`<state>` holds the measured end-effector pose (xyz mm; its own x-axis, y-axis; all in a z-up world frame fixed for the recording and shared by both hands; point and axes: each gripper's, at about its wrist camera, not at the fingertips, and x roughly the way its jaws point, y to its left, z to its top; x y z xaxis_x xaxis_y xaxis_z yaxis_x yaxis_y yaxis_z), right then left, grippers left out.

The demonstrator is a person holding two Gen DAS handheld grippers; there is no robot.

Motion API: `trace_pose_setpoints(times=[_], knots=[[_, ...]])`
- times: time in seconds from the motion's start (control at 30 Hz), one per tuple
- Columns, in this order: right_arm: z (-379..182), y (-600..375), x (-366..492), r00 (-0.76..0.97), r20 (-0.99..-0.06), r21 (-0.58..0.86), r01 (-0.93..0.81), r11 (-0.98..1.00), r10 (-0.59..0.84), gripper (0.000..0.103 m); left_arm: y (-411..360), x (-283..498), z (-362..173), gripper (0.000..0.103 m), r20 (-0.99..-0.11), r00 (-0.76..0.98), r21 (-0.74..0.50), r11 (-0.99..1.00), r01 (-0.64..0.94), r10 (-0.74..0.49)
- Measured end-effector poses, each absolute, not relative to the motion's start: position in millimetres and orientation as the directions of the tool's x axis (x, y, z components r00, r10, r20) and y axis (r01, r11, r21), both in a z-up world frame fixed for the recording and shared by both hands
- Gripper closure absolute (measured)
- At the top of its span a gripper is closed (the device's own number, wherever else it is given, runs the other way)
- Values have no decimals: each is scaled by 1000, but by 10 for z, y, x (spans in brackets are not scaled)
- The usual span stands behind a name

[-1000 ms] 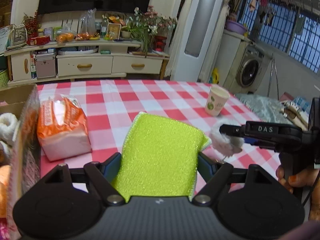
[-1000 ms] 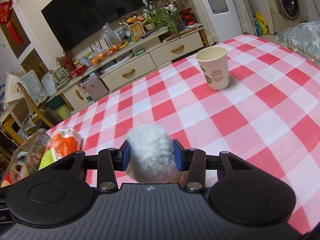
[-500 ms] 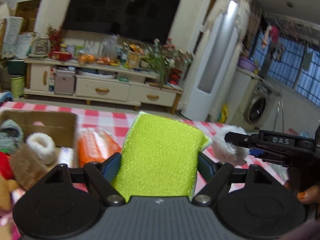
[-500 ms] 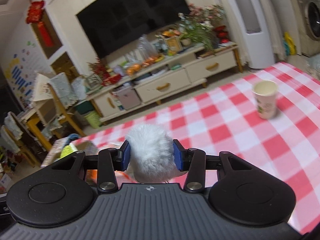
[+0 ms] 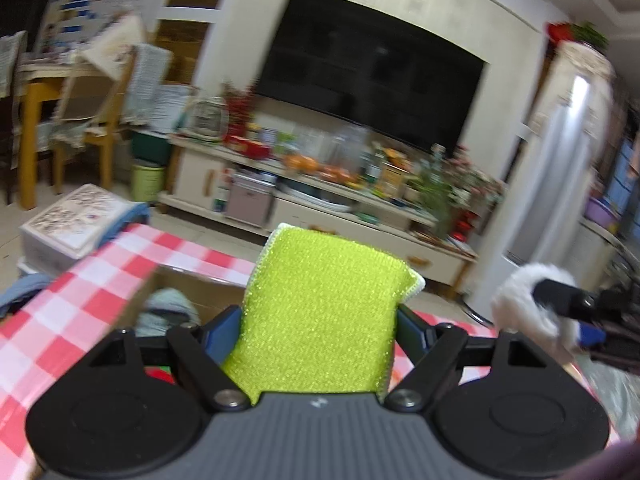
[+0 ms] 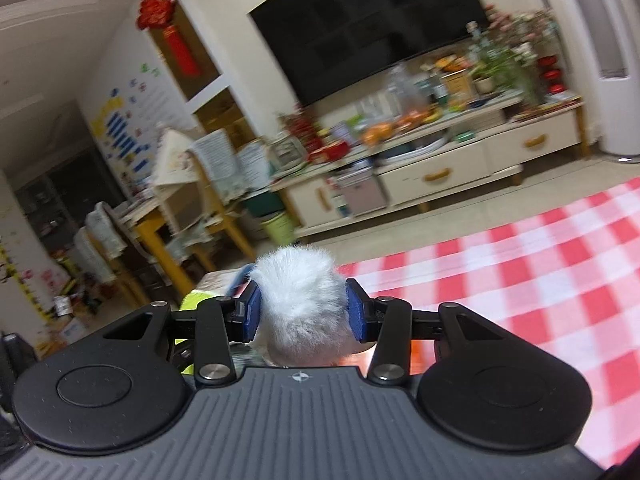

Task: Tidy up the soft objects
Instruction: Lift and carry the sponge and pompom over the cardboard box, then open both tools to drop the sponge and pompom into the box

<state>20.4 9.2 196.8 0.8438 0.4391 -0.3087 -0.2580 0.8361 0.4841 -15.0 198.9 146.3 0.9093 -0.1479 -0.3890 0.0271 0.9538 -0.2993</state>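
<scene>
Since a second ago, both grippers have lifted and swung left, and the paper cup has left both views. Left gripper [image 5: 320, 328]: pointing slightly downward, pinching a lime-green scouring sponge [image 5: 324, 312], which stands upright above a cardboard box [image 5: 188, 284]. Right gripper [image 6: 304, 310]: at 3 o'clock in the left view, clamped on a white fluffy pom-pom [image 6: 300, 296]. Surface: red-and-white checked tablecloth [image 6: 540, 264]. At 12 o'clock: cream TV cabinet [image 6: 440, 172], cluttered; black television [image 5: 372, 76] above.
</scene>
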Motion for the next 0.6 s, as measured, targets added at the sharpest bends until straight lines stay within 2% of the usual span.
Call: trace_pose_setpoints(times=[0.2, 0.6], knots=[[1818, 479, 599, 796, -335, 505, -300, 810, 504, 49, 2294, 70, 1367, 22, -423, 904, -335, 938, -92, -62], [1402, 938, 938, 727, -423, 526, -289, 800, 541, 49, 2431, 319, 1143, 20, -507, 861, -316, 937, -150, -33]])
